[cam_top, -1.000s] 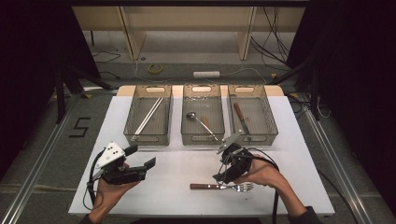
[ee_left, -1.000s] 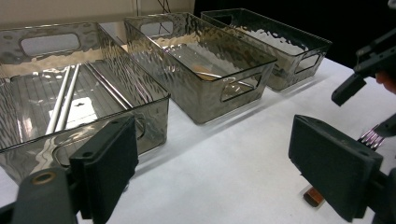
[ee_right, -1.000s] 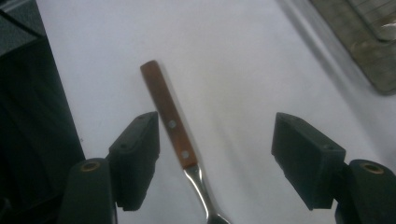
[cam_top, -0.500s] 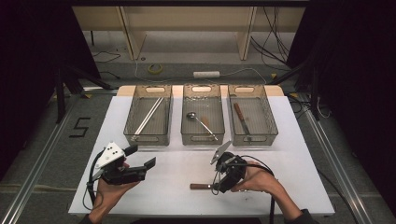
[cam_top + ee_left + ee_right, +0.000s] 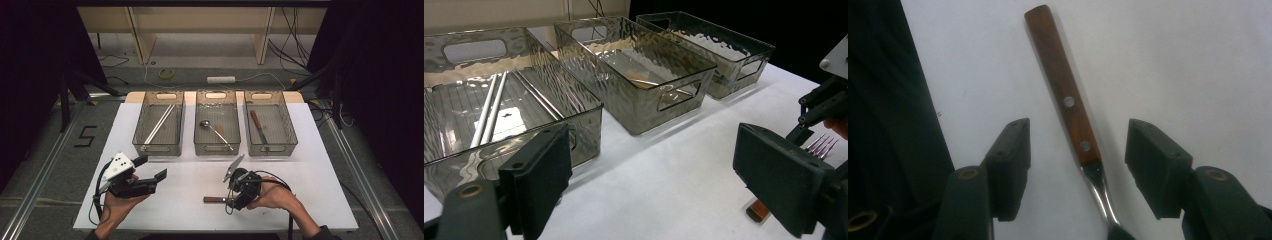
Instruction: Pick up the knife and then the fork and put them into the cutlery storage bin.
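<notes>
Right gripper view: my right gripper (image 5: 1075, 165) has just been closing its jaws, yet both pads stand clear of the fork (image 5: 1068, 107), whose wooden handle lies flat between them on the table (image 5: 1173, 60). Nothing is gripped. My left gripper (image 5: 145, 177) hangs well left of the fork, jaws apart and empty.

Count, relative to the fork:
- One fork, near the table's front edge.
- Three clear bins beyond it: left bin (image 5: 159, 125) with two chopsticks (image 5: 160, 123); middle bin (image 5: 217, 122) with one spoon (image 5: 215, 131); right bin (image 5: 270, 125) with one wooden-handled utensil (image 5: 258, 129).

Surface: white tabletop. Beyond the bins: grey floor with cables, a tape roll (image 5: 166, 73), and a "5" marked at the left.
</notes>
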Demonstrator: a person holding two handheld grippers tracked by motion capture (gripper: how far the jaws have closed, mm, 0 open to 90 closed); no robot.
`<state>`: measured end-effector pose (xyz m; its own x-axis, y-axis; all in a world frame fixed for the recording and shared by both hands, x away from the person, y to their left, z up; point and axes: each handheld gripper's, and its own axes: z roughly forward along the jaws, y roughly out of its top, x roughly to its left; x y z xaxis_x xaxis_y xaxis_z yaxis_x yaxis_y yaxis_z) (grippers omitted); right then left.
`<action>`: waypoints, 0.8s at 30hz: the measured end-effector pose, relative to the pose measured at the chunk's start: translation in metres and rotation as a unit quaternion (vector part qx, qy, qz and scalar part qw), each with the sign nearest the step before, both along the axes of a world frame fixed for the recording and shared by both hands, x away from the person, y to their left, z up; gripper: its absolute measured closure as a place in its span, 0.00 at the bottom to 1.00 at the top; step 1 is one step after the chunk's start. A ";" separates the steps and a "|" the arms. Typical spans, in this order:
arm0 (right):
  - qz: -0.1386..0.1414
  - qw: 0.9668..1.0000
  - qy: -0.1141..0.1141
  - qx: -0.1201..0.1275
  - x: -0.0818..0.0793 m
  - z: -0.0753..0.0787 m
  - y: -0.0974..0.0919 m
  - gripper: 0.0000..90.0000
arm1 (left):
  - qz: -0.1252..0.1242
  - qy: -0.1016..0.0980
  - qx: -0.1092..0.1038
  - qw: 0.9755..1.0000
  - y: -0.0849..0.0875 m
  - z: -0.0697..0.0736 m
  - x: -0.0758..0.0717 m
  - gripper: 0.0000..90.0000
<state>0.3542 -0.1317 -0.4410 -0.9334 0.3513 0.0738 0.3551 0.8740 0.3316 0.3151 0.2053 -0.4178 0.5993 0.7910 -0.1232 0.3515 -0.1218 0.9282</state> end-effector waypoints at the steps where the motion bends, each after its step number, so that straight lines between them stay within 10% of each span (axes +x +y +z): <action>1: -0.001 1.000 0.001 0.000 -0.001 -0.001 0.001 0.51 | 0.000 0.000 0.001 1.000 0.000 0.000 0.000 0.17; 24: 0.004 0.999 -0.001 -0.044 0.000 -0.017 0.005 0.69 | -0.002 -0.001 0.001 1.000 -0.001 0.000 0.000 0.17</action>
